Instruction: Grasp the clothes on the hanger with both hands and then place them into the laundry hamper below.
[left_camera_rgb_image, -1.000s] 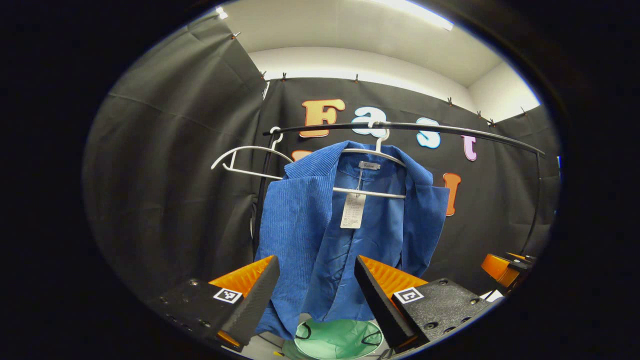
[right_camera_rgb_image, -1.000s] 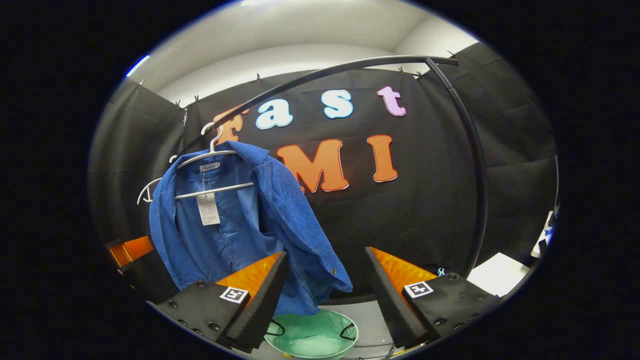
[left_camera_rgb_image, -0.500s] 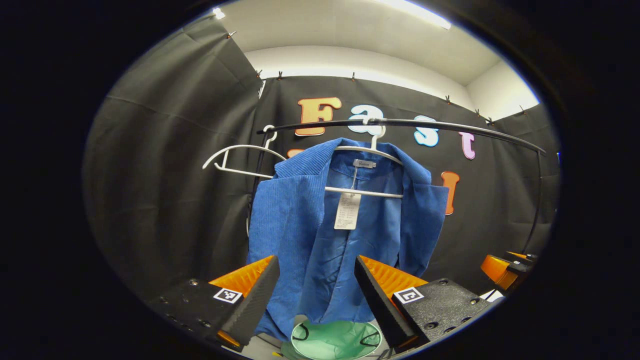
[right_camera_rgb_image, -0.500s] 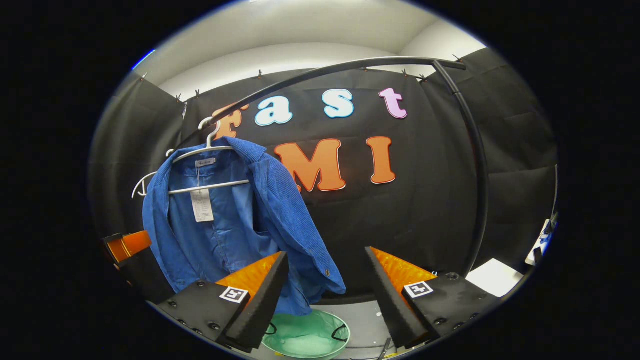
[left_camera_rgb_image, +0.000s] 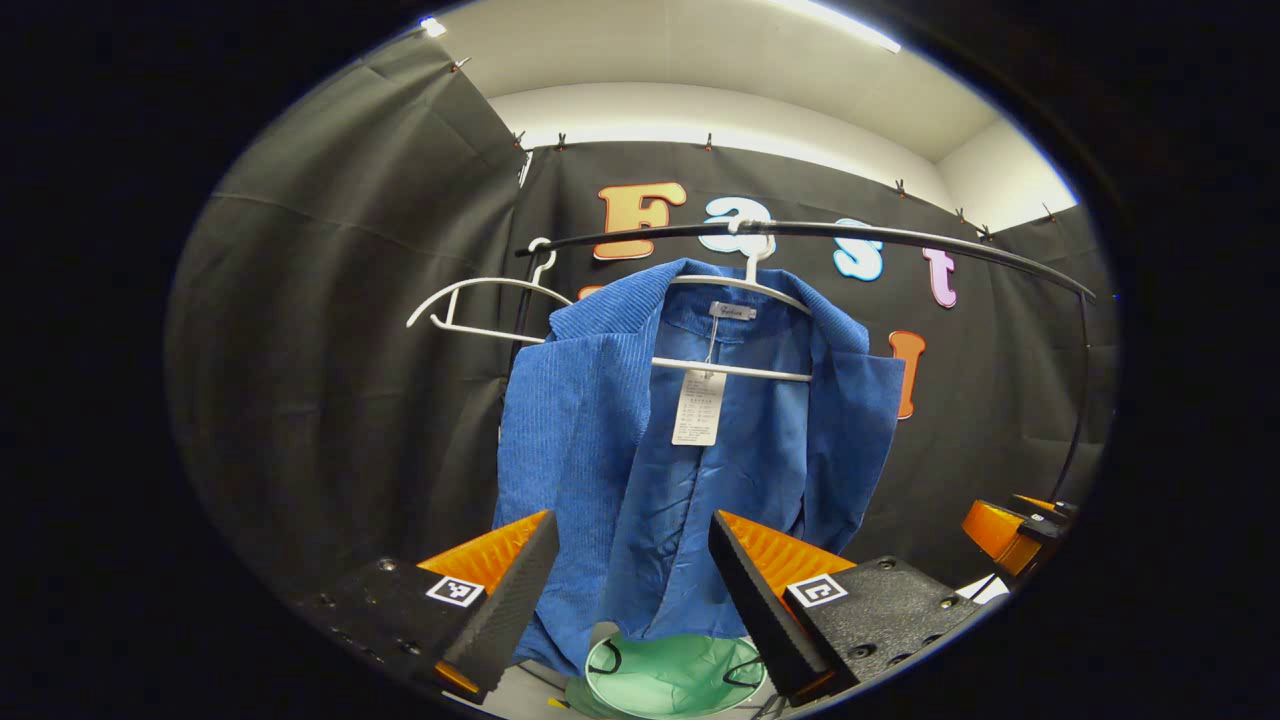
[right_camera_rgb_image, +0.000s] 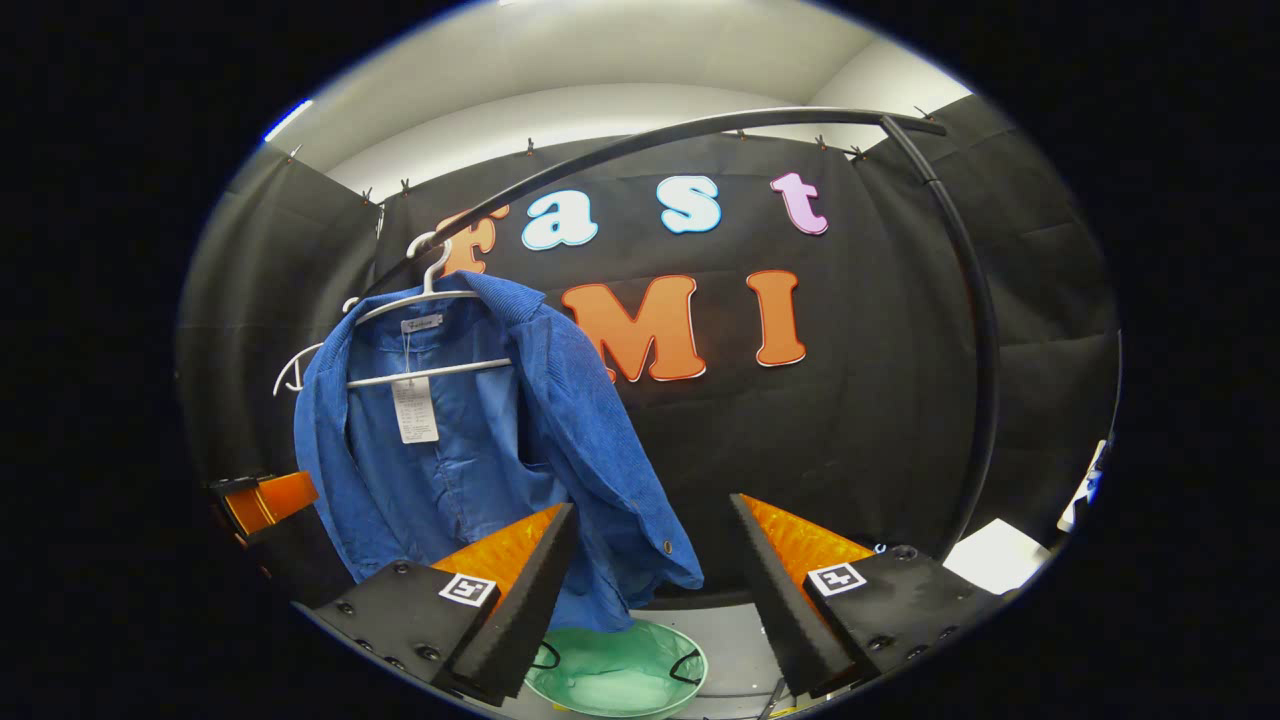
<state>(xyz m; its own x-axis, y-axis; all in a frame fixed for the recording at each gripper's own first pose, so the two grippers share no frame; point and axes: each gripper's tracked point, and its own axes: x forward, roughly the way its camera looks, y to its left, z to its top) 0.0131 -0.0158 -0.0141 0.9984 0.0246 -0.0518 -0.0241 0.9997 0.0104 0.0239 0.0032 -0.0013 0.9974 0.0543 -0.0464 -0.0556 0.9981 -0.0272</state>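
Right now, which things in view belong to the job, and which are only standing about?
For the job:
- blue jacket on its white hanger
- green laundry hamper below it
- left tool and right tool, both open

Only standing about:
- spare white hanger
- black clothes rail
- white sheet

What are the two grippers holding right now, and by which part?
Nothing is held. The left gripper and right gripper are both open, short of the blue jacket, which hangs on its white hanger.
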